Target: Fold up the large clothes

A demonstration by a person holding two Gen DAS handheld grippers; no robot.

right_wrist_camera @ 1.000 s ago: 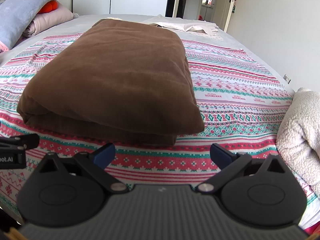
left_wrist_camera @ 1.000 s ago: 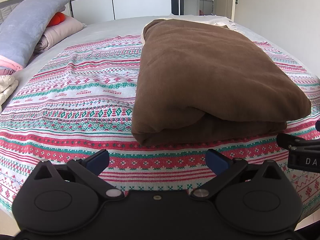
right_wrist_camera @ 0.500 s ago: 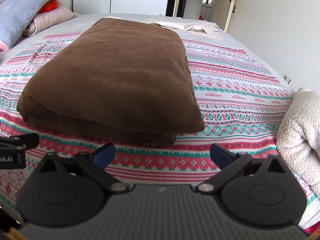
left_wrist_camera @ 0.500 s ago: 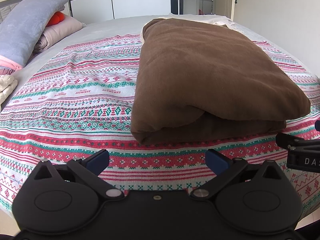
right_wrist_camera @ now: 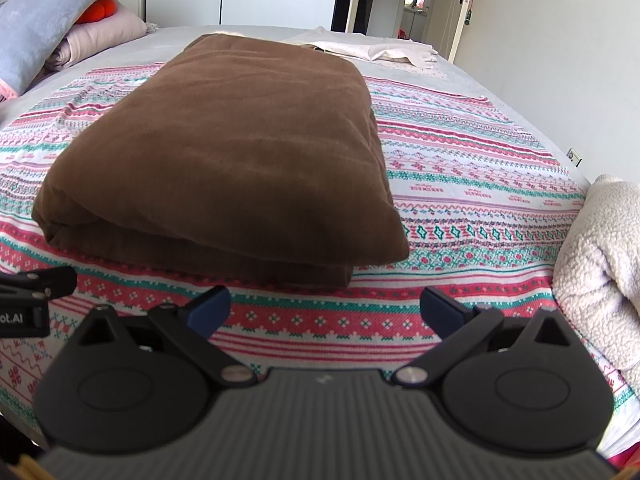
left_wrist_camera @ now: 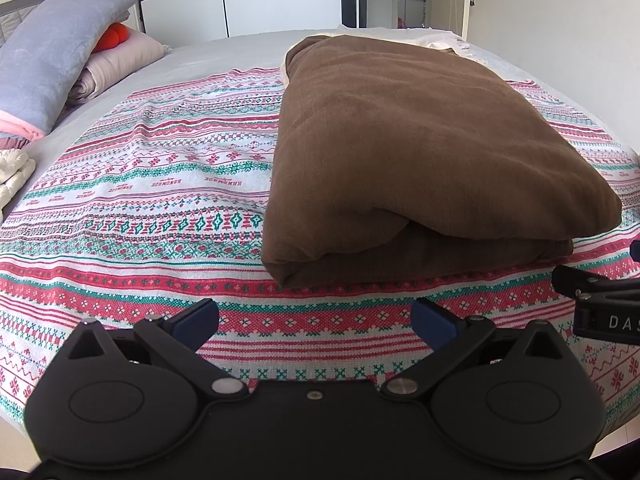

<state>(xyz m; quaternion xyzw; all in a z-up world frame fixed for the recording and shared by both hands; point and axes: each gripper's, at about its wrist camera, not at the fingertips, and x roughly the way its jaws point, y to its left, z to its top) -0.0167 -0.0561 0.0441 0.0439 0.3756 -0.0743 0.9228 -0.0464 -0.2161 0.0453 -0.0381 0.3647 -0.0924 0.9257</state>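
Observation:
A big brown garment lies folded into a thick rectangle on the patterned bedspread; its folded layers face me at the near edge. The same brown garment fills the middle of the right wrist view. My left gripper hovers open just short of its near left corner, with nothing between the blue-tipped fingers. My right gripper is open too, a little before the near right corner, holding nothing. Each gripper's side shows at the edge of the other's view.
Grey and pink pillows with an orange toy are stacked at the far left. A cream fleece bundle sits at the right bed edge. A pale cloth lies behind the brown garment. Wardrobe doors and a doorway stand beyond the bed.

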